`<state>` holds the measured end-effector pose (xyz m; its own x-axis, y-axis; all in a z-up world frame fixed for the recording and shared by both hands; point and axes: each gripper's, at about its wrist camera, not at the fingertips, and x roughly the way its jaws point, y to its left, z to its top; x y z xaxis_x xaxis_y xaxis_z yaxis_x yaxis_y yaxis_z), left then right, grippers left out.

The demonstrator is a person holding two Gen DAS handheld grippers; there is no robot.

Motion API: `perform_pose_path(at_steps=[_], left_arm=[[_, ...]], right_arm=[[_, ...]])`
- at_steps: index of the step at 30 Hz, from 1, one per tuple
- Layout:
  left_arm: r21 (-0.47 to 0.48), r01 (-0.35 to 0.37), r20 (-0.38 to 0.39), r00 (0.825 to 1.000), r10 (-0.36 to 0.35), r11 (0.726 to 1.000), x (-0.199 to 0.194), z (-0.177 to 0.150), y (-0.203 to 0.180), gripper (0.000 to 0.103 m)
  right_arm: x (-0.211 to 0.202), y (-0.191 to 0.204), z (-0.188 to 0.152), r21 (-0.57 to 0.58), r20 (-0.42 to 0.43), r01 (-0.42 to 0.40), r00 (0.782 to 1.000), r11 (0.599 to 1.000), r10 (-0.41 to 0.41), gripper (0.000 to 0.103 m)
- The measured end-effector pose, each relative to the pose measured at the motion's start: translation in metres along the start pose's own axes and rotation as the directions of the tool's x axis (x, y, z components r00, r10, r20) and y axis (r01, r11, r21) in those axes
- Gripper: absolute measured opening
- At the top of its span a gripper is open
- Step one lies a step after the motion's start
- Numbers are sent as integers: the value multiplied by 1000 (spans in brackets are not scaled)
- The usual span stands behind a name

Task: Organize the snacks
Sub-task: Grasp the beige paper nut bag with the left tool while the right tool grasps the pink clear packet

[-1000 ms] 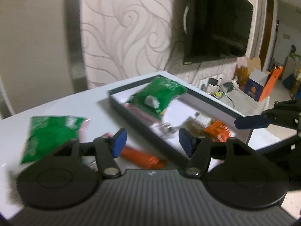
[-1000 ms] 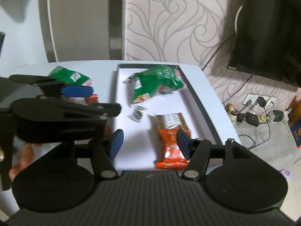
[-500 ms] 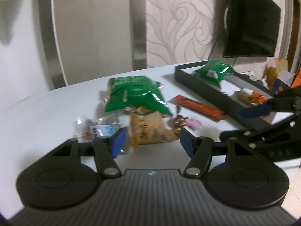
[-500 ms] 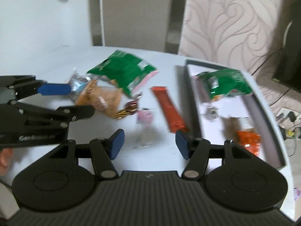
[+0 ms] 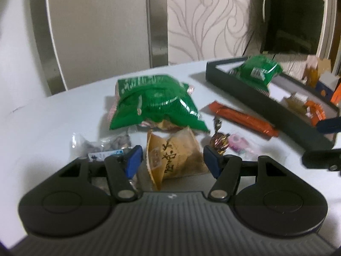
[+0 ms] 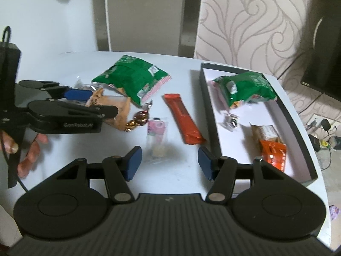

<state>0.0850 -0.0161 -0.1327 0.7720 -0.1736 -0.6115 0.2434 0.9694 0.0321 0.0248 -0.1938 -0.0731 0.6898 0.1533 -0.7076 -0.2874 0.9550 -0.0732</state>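
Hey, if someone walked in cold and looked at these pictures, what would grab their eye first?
Probably the big green bag lying in the scatter of snacks on the white table, with an orange bar beside it. To the right, a dark tray holds another green bag. The left gripper hovers open over a tan packet.

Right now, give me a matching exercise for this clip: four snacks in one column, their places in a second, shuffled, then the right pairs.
Things:
1. long orange bar
2. brown paper packet
3. pink candy sachet
4. short orange packet

Places:
A. between the left gripper's fingers, not gripped
B. on the table beside the tray's outer wall
C. inside the tray, near end
D. on the table ahead of the right gripper

Pairs: 1-B, 2-A, 3-D, 4-C
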Motion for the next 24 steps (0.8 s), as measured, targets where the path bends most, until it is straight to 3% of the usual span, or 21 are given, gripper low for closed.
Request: perform_pose_path(at_steps=[7,9,12,17,24], left_arm=[[-18,44,12,999,-44,999,-12,-11,3,53],[-29,51,7,999,-51,998,-19,-15,5,52],[-45,57,-1,998,-58,997,-32,-24,10,52],[-54,65,-16,998,-66,996,-42,-30,14,52],[-65,67,-22,997,-68,996,-45,-32,18,52]], right_arm=[[14,7,5,-23,-10,-27,1000,999,27,64],[23,13,6,-37,-24,-45,999,998,44,64],[37,21,6,-55,-50,-71,996,996,68,53],[61,23,4,-42,-100,-68,993,997,63,49],[75,19,12,1,-95,-64,993,998,63,49]])
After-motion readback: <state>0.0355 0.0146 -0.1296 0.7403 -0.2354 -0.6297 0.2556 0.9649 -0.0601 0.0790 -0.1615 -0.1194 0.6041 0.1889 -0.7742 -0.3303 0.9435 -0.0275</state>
